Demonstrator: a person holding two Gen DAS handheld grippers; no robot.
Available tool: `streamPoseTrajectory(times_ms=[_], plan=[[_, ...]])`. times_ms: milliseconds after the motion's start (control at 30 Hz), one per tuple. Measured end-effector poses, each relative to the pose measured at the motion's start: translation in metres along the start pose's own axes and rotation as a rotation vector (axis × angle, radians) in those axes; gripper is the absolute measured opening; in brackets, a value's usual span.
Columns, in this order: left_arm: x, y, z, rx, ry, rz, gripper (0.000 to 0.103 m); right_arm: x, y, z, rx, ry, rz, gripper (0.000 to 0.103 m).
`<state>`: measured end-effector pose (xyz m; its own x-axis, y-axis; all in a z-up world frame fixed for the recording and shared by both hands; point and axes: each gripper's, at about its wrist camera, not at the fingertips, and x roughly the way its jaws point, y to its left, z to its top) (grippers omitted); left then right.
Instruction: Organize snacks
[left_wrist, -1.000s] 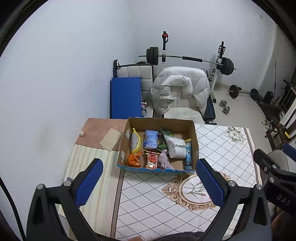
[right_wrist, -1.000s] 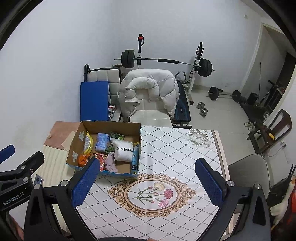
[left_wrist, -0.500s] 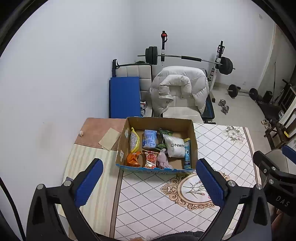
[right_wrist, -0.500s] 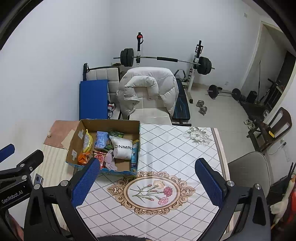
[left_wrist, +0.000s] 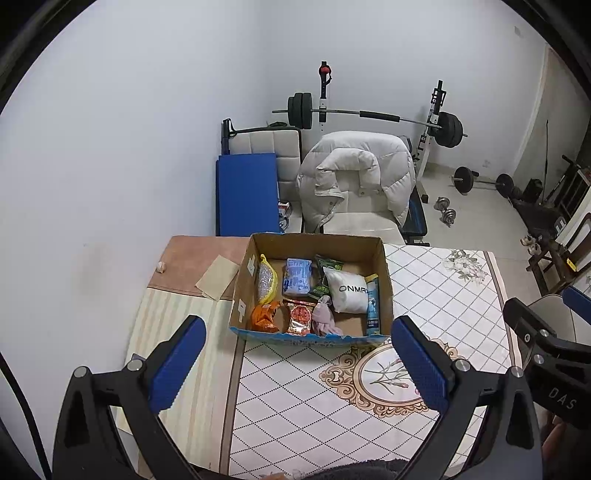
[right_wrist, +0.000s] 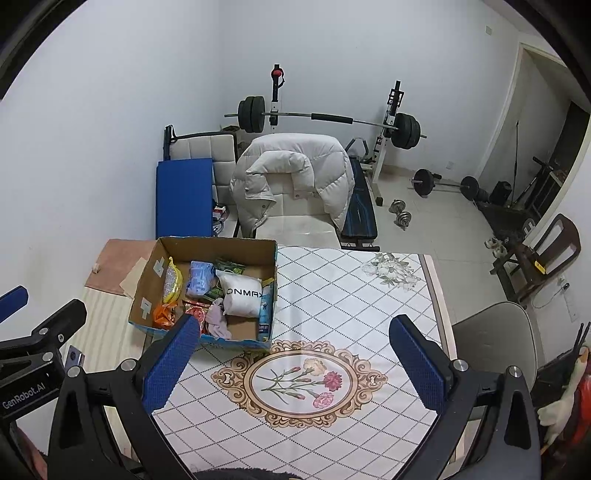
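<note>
An open cardboard box (left_wrist: 384, 280) (right_wrist: 147, 280) sits on the table's far left part, filled with several snack packets: a white pouch (left_wrist: 349, 291) (right_wrist: 243, 295), a blue packet (left_wrist: 297, 277), an orange packet (left_wrist: 265, 316) and a red packet (left_wrist: 300, 316). My left gripper (left_wrist: 295, 360) hangs open high above the table, in front of the box's near wall, holding nothing. My right gripper (right_wrist: 295, 360) is open too and empty, over the flower medallion (right_wrist: 299, 380), to the right of the box.
The table wears a white diamond-pattern cloth (right_wrist: 351, 295) and a striped cloth (left_wrist: 173, 332) at left. A chair draped with a white puffer jacket (left_wrist: 354, 177) stands behind the table. A grey chair (right_wrist: 491, 347) is at right. A weight bench and dumbbells fill the back.
Both grippers have drifted slightly, so the box appears a little further off and to the left. Both stay open and empty.
</note>
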<state>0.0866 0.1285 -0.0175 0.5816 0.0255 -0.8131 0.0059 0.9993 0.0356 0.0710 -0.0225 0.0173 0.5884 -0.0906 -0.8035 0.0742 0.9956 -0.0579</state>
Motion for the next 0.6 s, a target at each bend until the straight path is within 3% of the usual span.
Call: streamPoseTrajectory(times_ms=[600], plan=[[0.0012,-0.0001,0.0007,0.007,-0.002,-0.001,0.103,-0.005,-0.0071,0.0064,-0.01,-0.012,0.003,0.103]])
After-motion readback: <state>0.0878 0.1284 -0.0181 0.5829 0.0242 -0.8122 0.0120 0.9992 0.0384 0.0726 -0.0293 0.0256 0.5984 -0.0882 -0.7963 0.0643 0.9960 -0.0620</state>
